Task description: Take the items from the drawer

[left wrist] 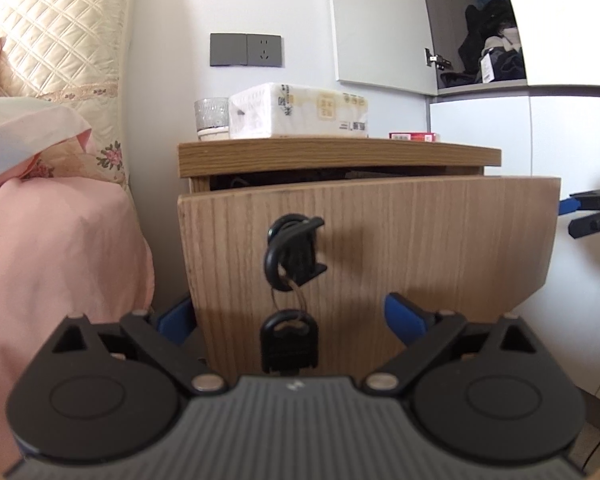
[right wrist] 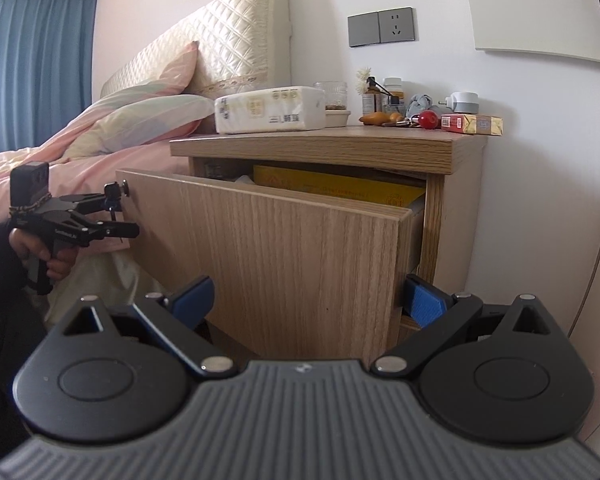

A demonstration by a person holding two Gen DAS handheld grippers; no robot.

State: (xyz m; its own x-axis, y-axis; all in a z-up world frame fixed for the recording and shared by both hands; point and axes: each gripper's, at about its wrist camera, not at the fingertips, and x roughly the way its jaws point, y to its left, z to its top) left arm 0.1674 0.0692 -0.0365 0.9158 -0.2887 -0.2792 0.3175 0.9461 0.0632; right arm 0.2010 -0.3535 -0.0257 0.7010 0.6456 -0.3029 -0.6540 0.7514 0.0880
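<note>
The nightstand's top drawer point(left wrist: 380, 248) point(right wrist: 284, 256) is pulled partly out. A flat yellow box point(right wrist: 340, 188) lies inside it, along with something white that is mostly hidden. A black key point(left wrist: 294, 248) sits in the drawer-front lock, and a second key point(left wrist: 289, 340) hangs below it on a ring. My left gripper point(left wrist: 292, 318) point(right wrist: 122, 212) is open right in front of the keys, its blue fingertips either side of them and holding nothing. At the drawer's right corner my right gripper point(right wrist: 308, 298) point(left wrist: 592, 216) is also open and holds nothing.
On the nightstand top point(right wrist: 380, 144) lie a tissue pack point(right wrist: 270, 114) point(left wrist: 300, 110), a glass jar point(right wrist: 332, 96), small bottles point(right wrist: 380, 94), a red ball point(right wrist: 428, 119) and a red-gold carton point(right wrist: 472, 124). A bed with pink bedding point(left wrist: 52, 248) stands at the left, and white cabinet doors point(left wrist: 572, 136) at the right.
</note>
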